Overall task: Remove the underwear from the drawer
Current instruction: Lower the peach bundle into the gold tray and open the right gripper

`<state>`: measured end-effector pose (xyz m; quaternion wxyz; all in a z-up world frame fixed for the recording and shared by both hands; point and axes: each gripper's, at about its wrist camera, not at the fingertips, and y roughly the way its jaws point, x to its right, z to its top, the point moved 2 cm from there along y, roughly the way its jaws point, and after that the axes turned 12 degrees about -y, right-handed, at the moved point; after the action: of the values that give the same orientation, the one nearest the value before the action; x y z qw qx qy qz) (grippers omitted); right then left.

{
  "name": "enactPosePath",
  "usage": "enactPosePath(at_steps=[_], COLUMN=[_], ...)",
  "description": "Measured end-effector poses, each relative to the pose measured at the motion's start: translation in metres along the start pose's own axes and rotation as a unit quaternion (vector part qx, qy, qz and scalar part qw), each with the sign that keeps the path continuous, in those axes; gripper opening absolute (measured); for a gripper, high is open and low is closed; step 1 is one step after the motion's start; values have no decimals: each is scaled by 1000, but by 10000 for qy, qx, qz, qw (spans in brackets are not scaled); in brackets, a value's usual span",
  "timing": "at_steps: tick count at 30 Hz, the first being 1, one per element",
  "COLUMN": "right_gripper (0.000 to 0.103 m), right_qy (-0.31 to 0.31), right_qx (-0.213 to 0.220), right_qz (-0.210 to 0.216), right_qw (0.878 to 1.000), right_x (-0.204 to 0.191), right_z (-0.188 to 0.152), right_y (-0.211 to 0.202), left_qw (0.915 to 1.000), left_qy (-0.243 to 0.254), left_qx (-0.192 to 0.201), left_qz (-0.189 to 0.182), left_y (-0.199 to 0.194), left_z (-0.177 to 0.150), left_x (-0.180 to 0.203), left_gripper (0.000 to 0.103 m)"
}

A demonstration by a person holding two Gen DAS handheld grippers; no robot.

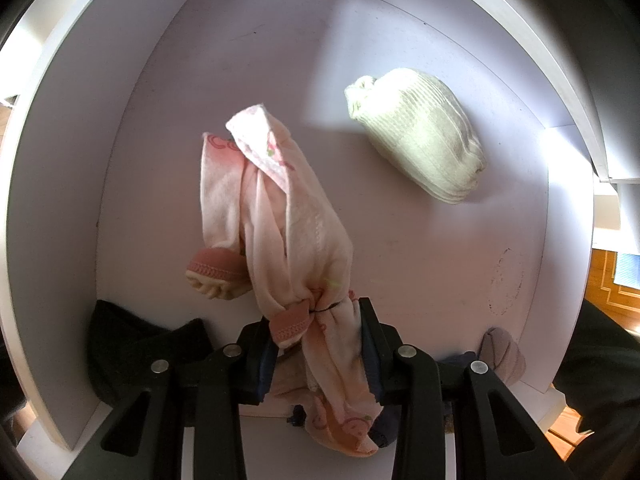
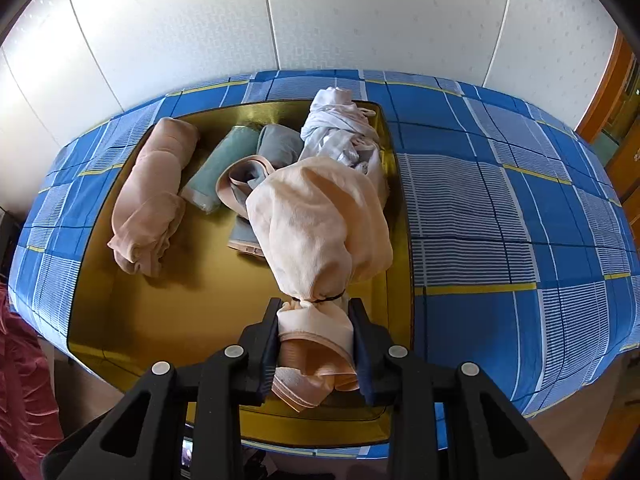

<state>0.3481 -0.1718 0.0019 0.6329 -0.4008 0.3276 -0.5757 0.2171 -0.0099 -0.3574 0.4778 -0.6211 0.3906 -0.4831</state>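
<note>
1. Left gripper point(image 1: 316, 344) – jaws pinched on pink underwear point(image 1: 288, 216), which hangs over the white drawer point(image 1: 60, 200).
2. Right gripper point(image 2: 316, 344) clamps peach underwear point(image 2: 320, 224) above the gold tray point(image 2: 180, 320) – on a blue checked cloth point(image 2: 500, 220).
3. A cream bundle point(image 1: 420, 136) lies in the drawer.

Dark garment point(image 1: 136, 344) half hidden behind left gripper point(image 1: 320, 344); red fabric point(image 2: 24, 380) cut off at edge
</note>
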Motion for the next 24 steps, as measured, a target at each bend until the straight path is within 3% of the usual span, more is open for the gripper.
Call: enactPosePath(at_steps=[8, 13, 19, 24], right_gripper=[34, 41, 44, 44], right_qy=[62, 240, 189, 97], right_qx=[-173, -234, 84, 535], right_qz=[-86, 154, 20, 256], right_qw=[9998, 9993, 9998, 9982], right_x=[4, 13, 25, 32], right_z=[-3, -7, -7, -18], right_y=[16, 20, -2, -28], left_qw=[10000, 10000, 10000, 10000], left_qy=[0, 5, 5, 17], left_qx=[-2, -2, -3, 2], left_qz=[-8, -9, -11, -5], left_y=[0, 0, 0, 0], left_z=[0, 0, 0, -1], left_x=[0, 0, 0, 0], left_gripper=[37, 37, 37, 37])
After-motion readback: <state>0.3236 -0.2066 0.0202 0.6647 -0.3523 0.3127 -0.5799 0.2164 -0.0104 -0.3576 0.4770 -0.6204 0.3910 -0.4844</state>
